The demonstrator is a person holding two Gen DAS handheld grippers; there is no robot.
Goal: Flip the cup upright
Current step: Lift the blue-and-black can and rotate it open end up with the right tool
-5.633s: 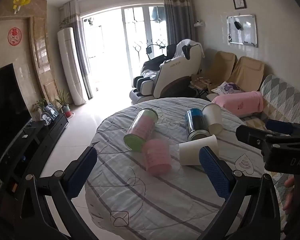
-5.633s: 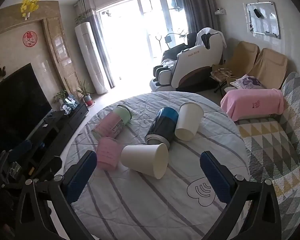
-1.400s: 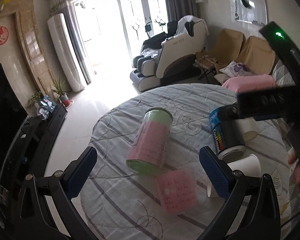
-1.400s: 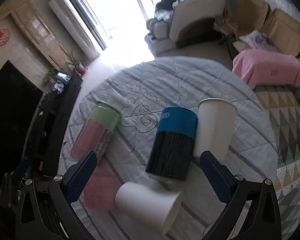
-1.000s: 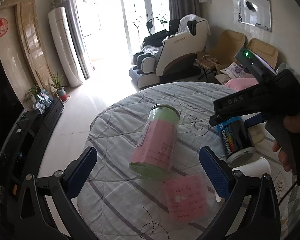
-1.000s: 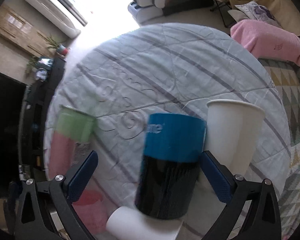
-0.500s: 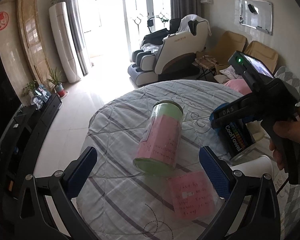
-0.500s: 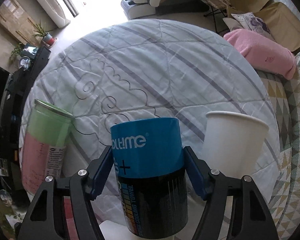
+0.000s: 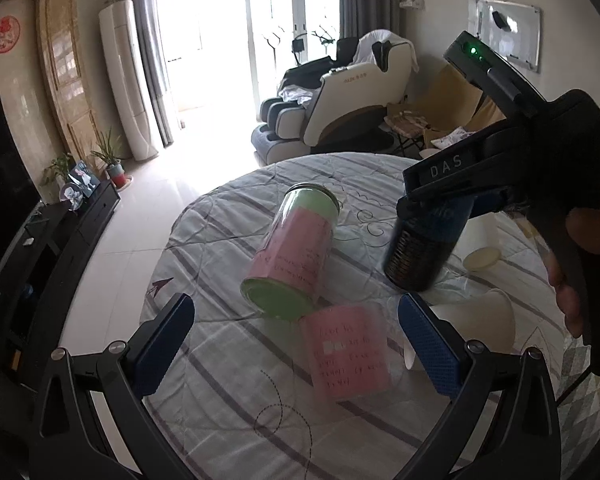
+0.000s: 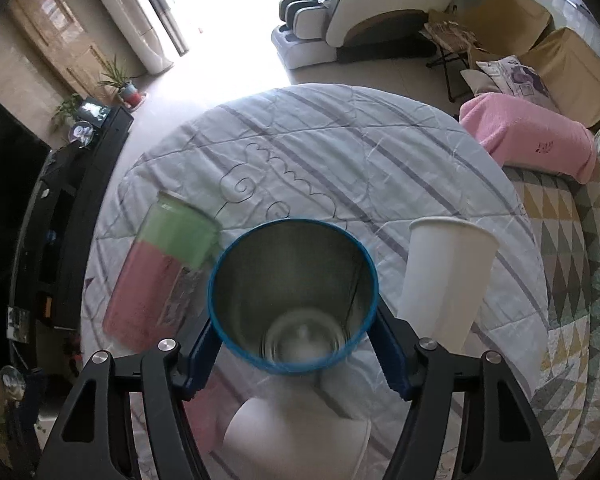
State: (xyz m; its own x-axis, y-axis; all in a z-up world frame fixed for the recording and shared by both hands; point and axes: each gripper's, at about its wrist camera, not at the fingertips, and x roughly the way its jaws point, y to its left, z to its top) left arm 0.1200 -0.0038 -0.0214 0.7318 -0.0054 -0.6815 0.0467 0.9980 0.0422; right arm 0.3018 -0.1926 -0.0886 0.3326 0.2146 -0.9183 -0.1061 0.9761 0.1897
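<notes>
My right gripper (image 10: 296,354) is shut on the blue and black metal cup (image 10: 294,296), lifted and tilted so its open mouth faces the camera. In the left wrist view the same cup (image 9: 424,252) hangs nearly upright under the right gripper (image 9: 440,208), its base just above the cloth. My left gripper (image 9: 296,344) is open and empty above the near side of the table. A pink and green can (image 9: 292,248) lies on its side. A pink cup (image 9: 346,356) lies between my left fingers.
The round table has a striped grey cloth (image 9: 228,240). A white paper cup (image 10: 444,280) lies on its side to the right. Another white paper cup (image 9: 476,328) lies near the front. A pink cushion (image 10: 528,136) sits on the sofa beyond the table.
My right gripper closed on the blue and black cup, lifted it off the cloth and tipped it from lying down toward upright. The left gripper stayed open and drifted slightly.
</notes>
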